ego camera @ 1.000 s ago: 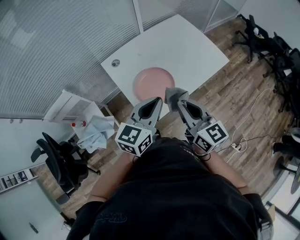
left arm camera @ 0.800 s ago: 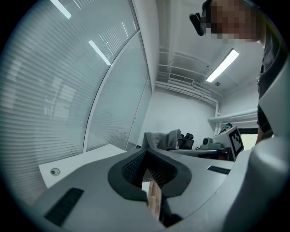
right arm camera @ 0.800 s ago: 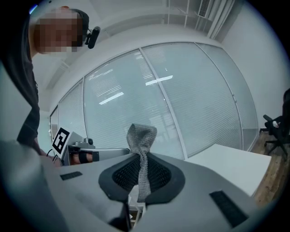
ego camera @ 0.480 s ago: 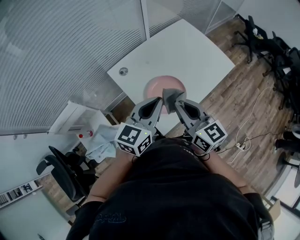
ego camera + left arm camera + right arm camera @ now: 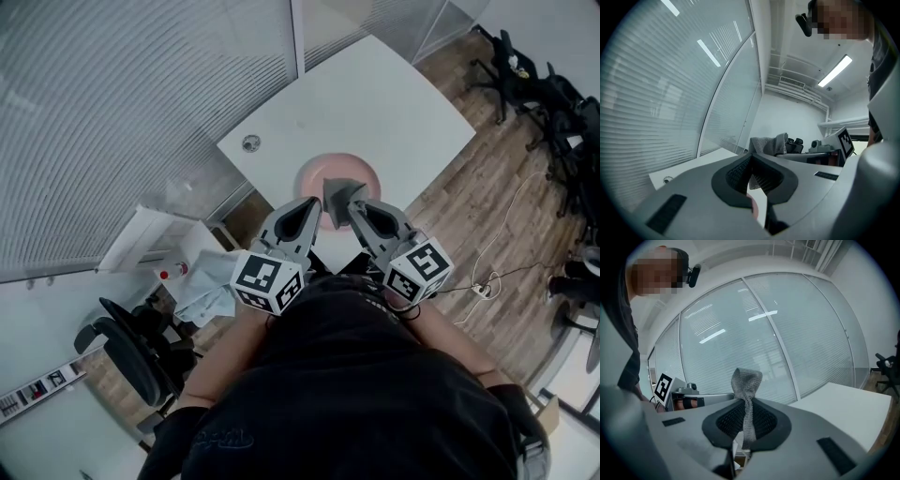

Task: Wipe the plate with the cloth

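A pink plate [image 5: 347,172] lies on the white table [image 5: 394,103] near its front edge; a sliver of the plate [image 5: 751,202] shows under the left jaws. My right gripper [image 5: 354,208] is shut on a grey mesh cloth [image 5: 336,192], which sticks up from the jaws [image 5: 746,378] and hangs over the plate's near rim. My left gripper [image 5: 314,202] is shut with nothing in it, level beside the right one at the plate's near left edge. From the left gripper view the cloth [image 5: 768,144] stands just right of the jaw tips.
A round cable hole [image 5: 249,142] sits at the table's left corner. A glass wall with blinds [image 5: 141,94] runs behind. Office chairs [image 5: 534,84] stand at the far right, a black chair [image 5: 131,347] lower left, and a white shelf with a pale cloth [image 5: 202,286]. A cable lies on the wooden floor [image 5: 483,289].
Both grippers moved forward together toward the table. The cloth, earlier short of the plate's right edge, now hangs over the plate's near rim. Neither gripper's jaws changed.
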Demonstrator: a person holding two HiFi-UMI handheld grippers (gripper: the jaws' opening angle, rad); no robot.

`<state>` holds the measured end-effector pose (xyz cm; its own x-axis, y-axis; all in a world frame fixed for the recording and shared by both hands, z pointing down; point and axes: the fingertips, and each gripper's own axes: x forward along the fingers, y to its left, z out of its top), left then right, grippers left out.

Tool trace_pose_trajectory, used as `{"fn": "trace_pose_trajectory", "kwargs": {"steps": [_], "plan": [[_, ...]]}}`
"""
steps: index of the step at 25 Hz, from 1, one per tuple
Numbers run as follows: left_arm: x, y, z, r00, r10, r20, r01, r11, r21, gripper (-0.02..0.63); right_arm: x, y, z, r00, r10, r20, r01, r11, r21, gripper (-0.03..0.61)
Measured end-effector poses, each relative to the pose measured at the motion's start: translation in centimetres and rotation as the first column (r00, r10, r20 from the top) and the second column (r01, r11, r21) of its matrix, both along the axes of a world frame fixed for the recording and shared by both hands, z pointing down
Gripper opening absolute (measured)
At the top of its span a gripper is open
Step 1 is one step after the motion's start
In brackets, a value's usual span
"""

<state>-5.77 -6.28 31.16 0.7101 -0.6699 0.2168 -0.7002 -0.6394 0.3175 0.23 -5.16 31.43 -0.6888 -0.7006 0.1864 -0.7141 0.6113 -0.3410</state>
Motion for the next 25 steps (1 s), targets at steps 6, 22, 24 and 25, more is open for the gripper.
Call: {"fn": "trace_pose_trajectory", "kwargs": {"steps": [6, 22, 24, 25], "plan": [[-0.9, -1.3, 0.3, 1.0, -0.016, 0.004, 0.016, 1.0, -0.014, 0.017, -1.0, -1.6, -0.1, 1.0, -0.031, -0.004, 0.031, 0.999, 0.009, 0.035], [-1.1, -5.1, 6.5, 0.996, -0.081, 0.047, 0.088, 0.982, -0.168, 0.018, 2.2, -5.9, 8.5, 0.994, -0.076, -0.073, 0.058, 0.973, -0.225, 0.037], [-1.1, -5.6, 8.0, 0.994, -0.092, 0.065, 0.104, 0.975, -0.198, 0.018, 2.3, -6.3, 10.3, 0.991, -0.098, -0.094, 0.071, 0.963, -0.259, 0.037], [-1.0, -5.8, 8.8, 0.993, -0.101, 0.067, 0.114, 0.969, -0.22, 0.018, 2.6, -6.6, 11.0, 0.989, -0.108, -0.104, 0.076, 0.959, -0.273, 0.037]]}}
